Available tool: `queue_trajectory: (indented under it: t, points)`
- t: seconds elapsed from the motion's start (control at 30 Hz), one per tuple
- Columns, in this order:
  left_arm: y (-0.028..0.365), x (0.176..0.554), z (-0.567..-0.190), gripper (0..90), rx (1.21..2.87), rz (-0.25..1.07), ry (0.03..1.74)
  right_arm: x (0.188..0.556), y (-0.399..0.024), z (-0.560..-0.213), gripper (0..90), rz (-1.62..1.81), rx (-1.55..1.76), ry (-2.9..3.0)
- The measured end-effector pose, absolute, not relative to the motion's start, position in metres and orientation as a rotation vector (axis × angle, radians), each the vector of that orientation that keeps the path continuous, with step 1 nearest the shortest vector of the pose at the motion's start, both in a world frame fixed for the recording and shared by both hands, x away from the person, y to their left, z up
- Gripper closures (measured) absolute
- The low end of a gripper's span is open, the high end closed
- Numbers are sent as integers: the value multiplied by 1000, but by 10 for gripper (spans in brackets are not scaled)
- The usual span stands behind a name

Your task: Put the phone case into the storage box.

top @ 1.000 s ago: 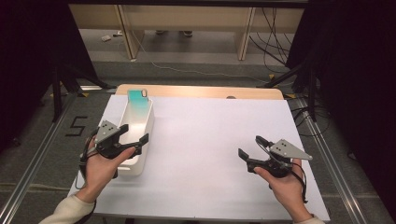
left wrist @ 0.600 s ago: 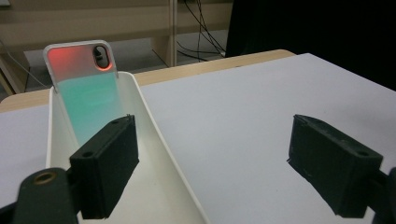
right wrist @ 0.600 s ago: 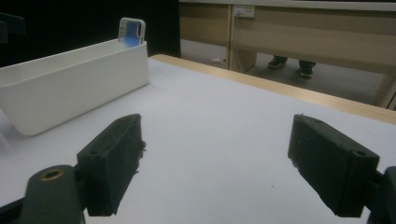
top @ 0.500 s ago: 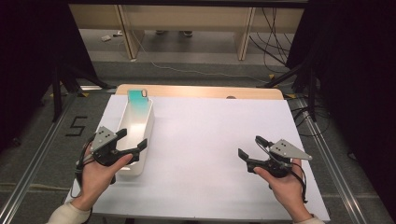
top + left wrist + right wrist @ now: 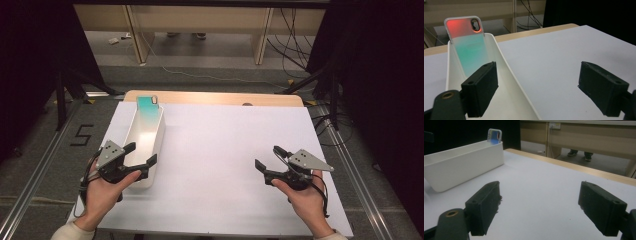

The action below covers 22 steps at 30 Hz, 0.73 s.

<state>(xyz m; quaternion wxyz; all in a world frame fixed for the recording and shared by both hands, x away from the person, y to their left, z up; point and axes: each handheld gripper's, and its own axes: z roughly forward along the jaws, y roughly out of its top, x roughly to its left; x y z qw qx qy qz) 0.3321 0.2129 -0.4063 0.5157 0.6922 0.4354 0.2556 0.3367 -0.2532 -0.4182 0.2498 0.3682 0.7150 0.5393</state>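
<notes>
Holding your left gripper wide apart astride the near wall of the white bin, you face the phone case leaning at its far end. Your right gripper gapes empty over the white table; dark curtains flank.

High view looks down and forward over the table from above its near edge. Each gripper view sits low and close, looking across the table. All three share the tray.
</notes>
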Motion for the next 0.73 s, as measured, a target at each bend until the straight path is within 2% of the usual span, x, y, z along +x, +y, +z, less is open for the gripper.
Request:
queue_trajectory:
  t: [0.73]
  points:
    - [210, 330, -418, 153, 1674, 604, 1049, 337, -253, -419, 188, 1486, 1012, 1942]
